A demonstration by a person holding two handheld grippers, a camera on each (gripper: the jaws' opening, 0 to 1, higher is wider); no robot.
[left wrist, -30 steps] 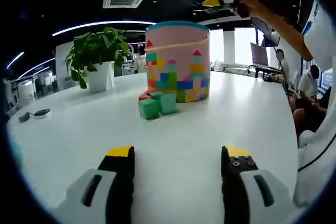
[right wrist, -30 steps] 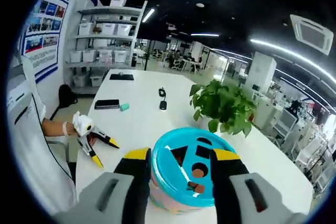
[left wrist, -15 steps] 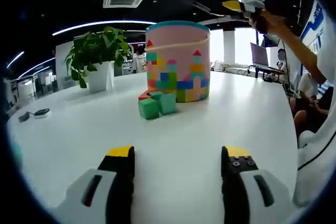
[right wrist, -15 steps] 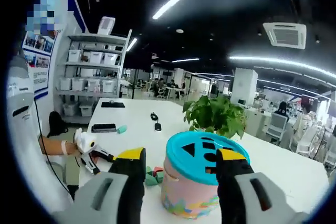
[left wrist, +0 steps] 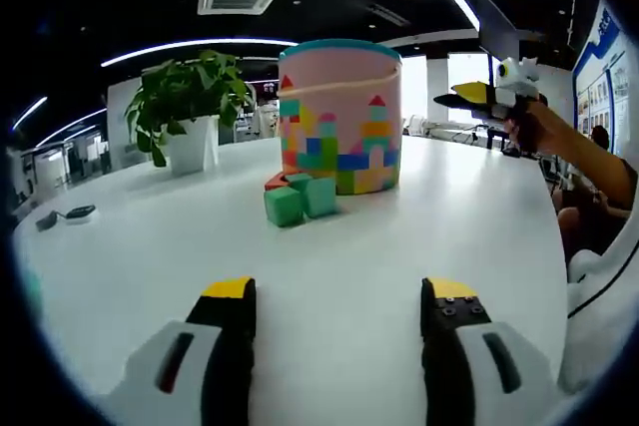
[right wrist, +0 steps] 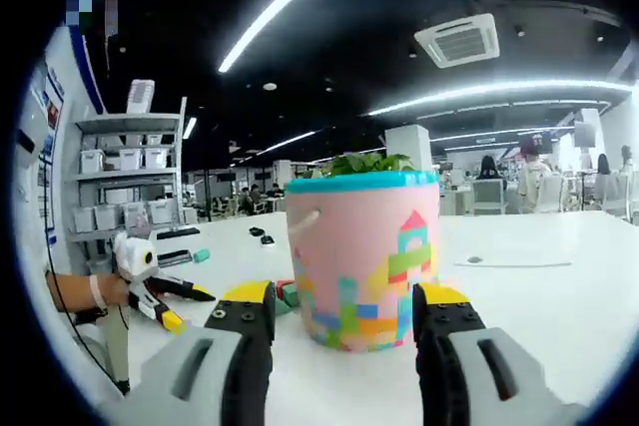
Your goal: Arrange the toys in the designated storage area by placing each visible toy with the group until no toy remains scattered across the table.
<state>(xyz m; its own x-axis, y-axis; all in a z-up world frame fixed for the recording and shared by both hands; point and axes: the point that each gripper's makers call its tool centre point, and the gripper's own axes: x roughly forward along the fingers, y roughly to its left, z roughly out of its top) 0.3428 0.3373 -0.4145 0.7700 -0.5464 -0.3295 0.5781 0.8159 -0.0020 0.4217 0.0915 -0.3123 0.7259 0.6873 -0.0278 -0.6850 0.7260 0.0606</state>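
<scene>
Right tongs (left wrist: 469, 100) lower beside bucket (left wrist: 339, 117)

The left gripper view looks low across the white table (left wrist: 329, 266) toward the pink bucket (left wrist: 339, 117), from some way off. The right gripper view faces the same pink bucket (right wrist: 364, 256) from close by. Both views share it.

Pink bucket (left wrist: 339, 117) with multicoloured block pattern, teal lid, green cubes (left wrist: 299, 199)

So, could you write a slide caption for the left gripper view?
Open left gripper faces green blocks beside the pink toy bucket on a white table.
</scene>
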